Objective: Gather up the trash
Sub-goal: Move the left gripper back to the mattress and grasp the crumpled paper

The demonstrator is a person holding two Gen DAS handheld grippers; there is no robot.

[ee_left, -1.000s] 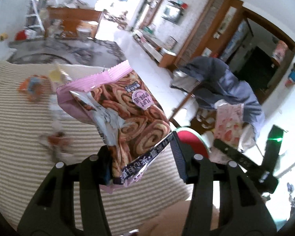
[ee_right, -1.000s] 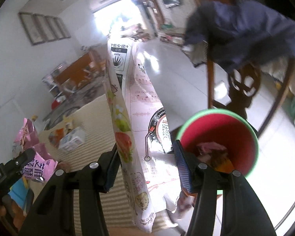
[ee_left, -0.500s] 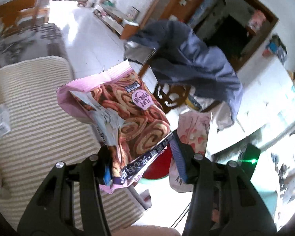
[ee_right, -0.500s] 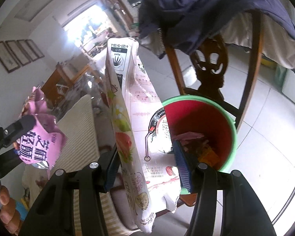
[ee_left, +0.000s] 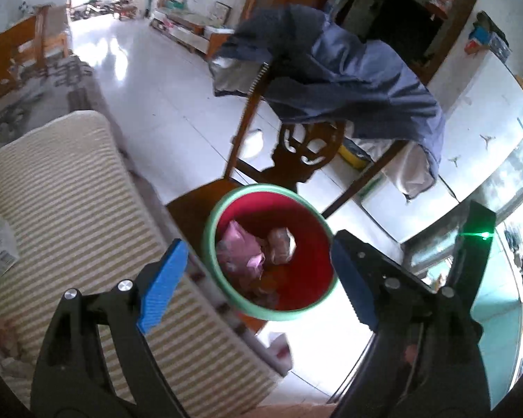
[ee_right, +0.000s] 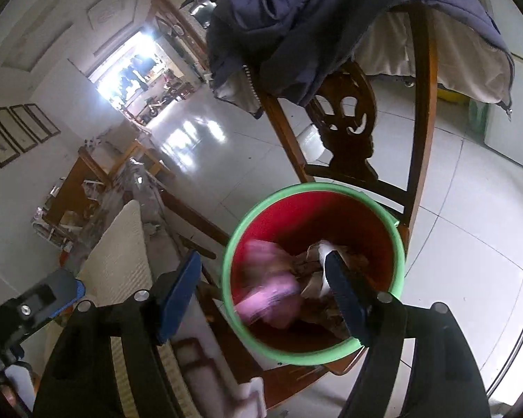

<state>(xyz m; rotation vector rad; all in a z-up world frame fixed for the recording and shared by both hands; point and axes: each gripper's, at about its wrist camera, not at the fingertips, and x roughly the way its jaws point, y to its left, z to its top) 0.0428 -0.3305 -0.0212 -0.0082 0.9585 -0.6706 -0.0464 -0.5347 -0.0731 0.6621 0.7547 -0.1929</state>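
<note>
While both hang over the red bin [ee_left: 313, 271], left gripper [ee_left: 258, 278] and right gripper [ee_right: 265, 292] gape wide, empty

1. The left gripper [ee_left: 258, 282] hangs above the red bucket [ee_left: 317, 278], its blue-padded fingers [ee_left: 162, 280] spread wide and holding nothing.
2. Pink wrappers [ee_left: 242, 250] lie inside the green-rimmed bucket.
3. The bucket sits on a wooden chair [ee_left: 296, 149] draped with a blue jacket [ee_left: 348, 80].
4. A striped surface [ee_left: 69, 191] lies to the left.
</note>
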